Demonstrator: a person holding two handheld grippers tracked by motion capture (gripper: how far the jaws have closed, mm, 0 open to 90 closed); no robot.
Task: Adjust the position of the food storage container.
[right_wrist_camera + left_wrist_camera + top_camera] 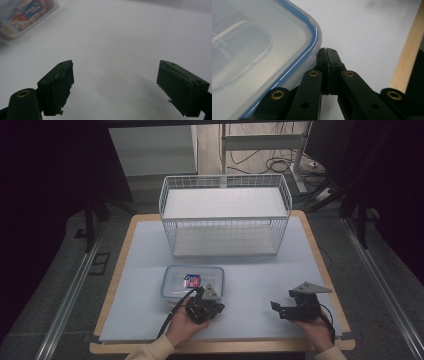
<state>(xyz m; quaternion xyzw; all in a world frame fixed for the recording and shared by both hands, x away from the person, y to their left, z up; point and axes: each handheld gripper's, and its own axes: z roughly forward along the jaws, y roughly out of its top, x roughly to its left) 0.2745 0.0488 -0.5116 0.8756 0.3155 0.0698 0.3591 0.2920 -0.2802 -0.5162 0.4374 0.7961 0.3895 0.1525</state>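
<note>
clear lidded container [193, 281] flat on table [125, 285], long axis left-right, before wire basket [225, 215]. left hand-held gripper [327, 53] jaws together beside its near-right corner. right hand-held gripper [115, 85] jaws apart, well right.

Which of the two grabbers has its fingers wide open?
The right gripper; its fingers are spread apart over bare table. The left gripper is pinched shut beside the plastic box.

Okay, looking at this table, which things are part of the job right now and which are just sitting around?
In the job:
- clear plastic container with blue-rimmed lid
- left gripper, jaws closed at the container's corner
- right gripper, open over bare tabletop

Just lying about:
- white wire basket
- cables on the floor
</note>
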